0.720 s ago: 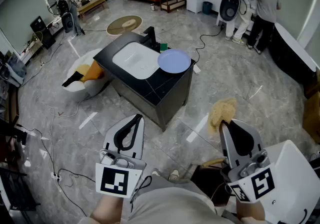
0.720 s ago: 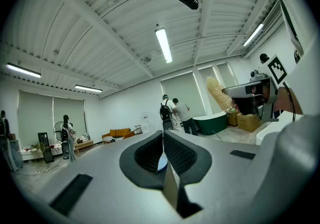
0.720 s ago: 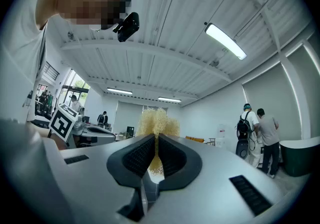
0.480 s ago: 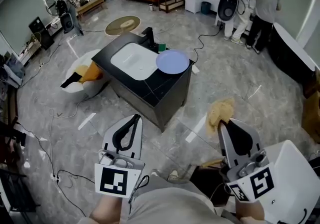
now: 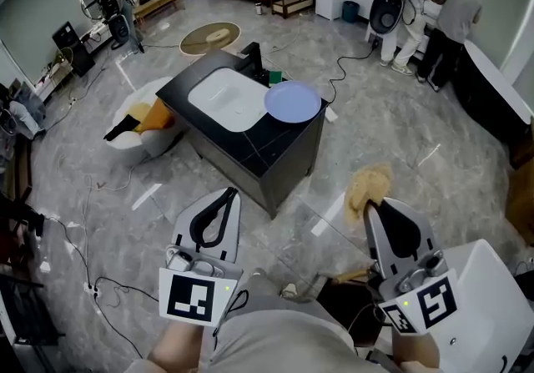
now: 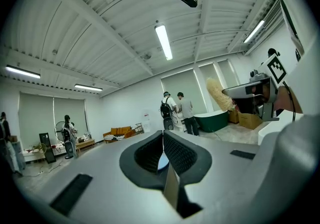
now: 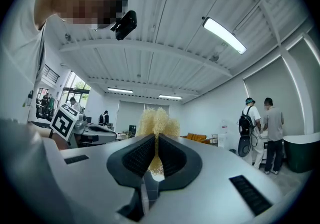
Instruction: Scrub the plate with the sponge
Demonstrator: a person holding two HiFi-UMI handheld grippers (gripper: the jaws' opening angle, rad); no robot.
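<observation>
Although the sponge (image 5: 370, 188) is already in hand, no scrubbing has begun as far as these views show. The right gripper (image 5: 373, 209) has its jaws pinched on the sponge's lower end, and the pale, fibrous bulk sticks out past the tips toward 12 o'clock in the right gripper view. The left gripper (image 5: 227, 196) has its jaws pressed together with nothing between them; the left gripper view shows only the room beyond the pads. The plate (image 5: 292, 102) lies flat on the dark counter (image 5: 250, 150), at 3 o'clock of the white sink (image 5: 225, 100) and seemingly overlapping its rim. It is well apart from both grippers, at about 12 o'clock from the left one in the head view. Neither tool touches it. Judging from this, picking up the sponge is done. What is left is getting to the counter, likely steadying the plate with the left gripper, which would have to open first, and then rubbing the sponge over the plate's face
</observation>
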